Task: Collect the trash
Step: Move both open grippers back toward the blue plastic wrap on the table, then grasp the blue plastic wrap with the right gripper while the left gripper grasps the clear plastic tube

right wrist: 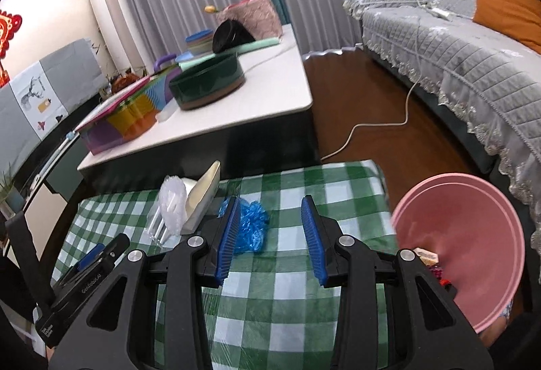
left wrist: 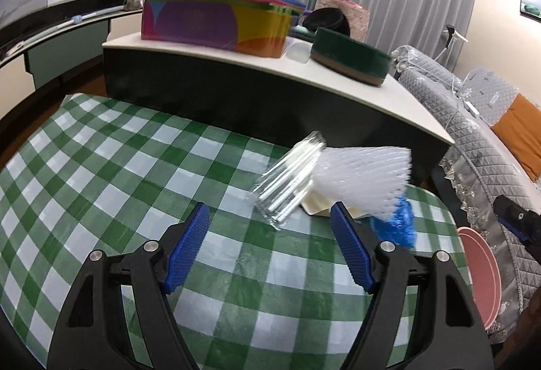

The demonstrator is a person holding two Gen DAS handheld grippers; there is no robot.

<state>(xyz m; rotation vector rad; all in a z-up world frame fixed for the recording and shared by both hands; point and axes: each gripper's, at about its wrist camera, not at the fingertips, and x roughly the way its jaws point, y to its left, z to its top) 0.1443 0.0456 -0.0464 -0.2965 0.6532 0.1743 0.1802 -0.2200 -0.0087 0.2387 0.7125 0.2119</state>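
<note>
Here, both tongs stood apart and empty: the left gripper and the right gripper. The clear wrapper lay at one o'clock from the left gripper, the pink bin at three o'clock from the right. The slippery wrapper could slide away under a shallow pinch.

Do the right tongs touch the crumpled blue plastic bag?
Cannot tell. In the right wrist view the right tongs overlap the crumpled blue plastic bag.
</note>
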